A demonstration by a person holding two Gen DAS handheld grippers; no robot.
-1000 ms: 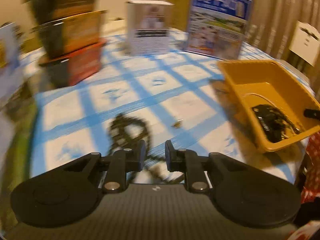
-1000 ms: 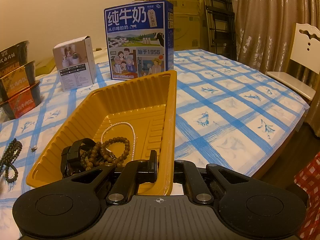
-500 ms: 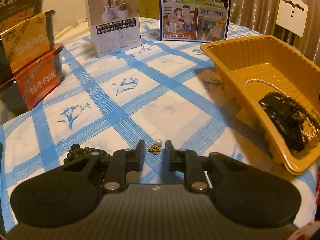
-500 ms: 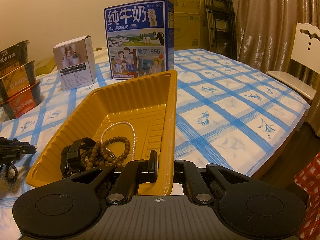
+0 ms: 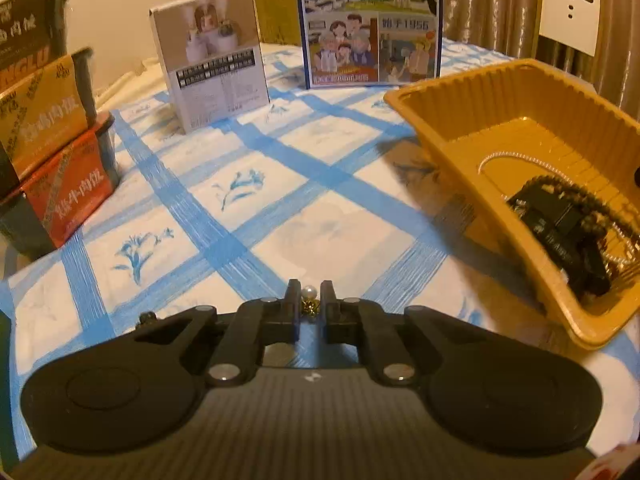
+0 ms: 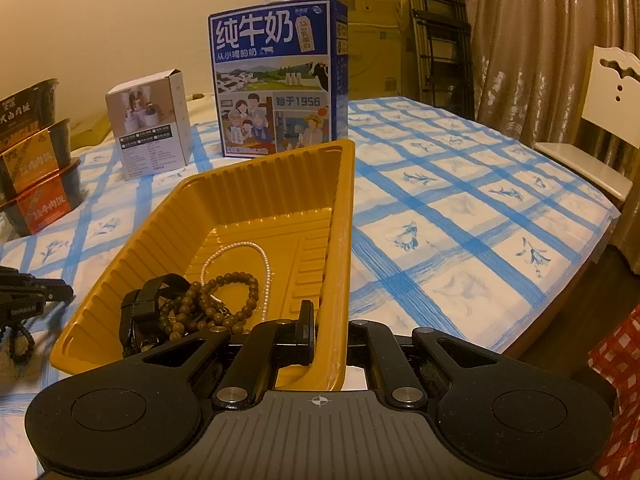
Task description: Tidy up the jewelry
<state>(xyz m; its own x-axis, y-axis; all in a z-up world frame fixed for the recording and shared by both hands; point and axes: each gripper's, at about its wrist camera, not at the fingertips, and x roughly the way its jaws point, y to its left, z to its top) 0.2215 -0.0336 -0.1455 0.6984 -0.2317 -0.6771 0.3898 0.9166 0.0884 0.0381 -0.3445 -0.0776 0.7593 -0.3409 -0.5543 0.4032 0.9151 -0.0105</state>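
A small pearl earring (image 5: 308, 293) with a gold fitting lies on the blue-checked cloth, right between the tips of my left gripper (image 5: 309, 294). Its jaws are closing and pinch the earring. The left gripper also shows at the left edge of the right wrist view (image 6: 36, 300), over a dark bead string (image 6: 20, 344). My right gripper (image 6: 330, 340) is shut on the near wall of the yellow tray (image 6: 280, 184). The tray holds a pearl necklace (image 6: 240, 250), a brown bead bracelet (image 6: 236, 300) and a black strap (image 6: 144, 312). It also shows in the left wrist view (image 5: 500, 120).
A blue milk carton (image 6: 276, 76) and a white box (image 6: 152, 124) stand behind the tray. Stacked noodle bowls (image 6: 36, 152) sit at the far left. A white chair (image 6: 608, 112) stands beyond the table's right edge, before a curtain.
My left gripper swung from over the dark bead string to the pearl earring, then its jaws narrowed onto it. It came into the right wrist view. The right gripper and tray stayed still.
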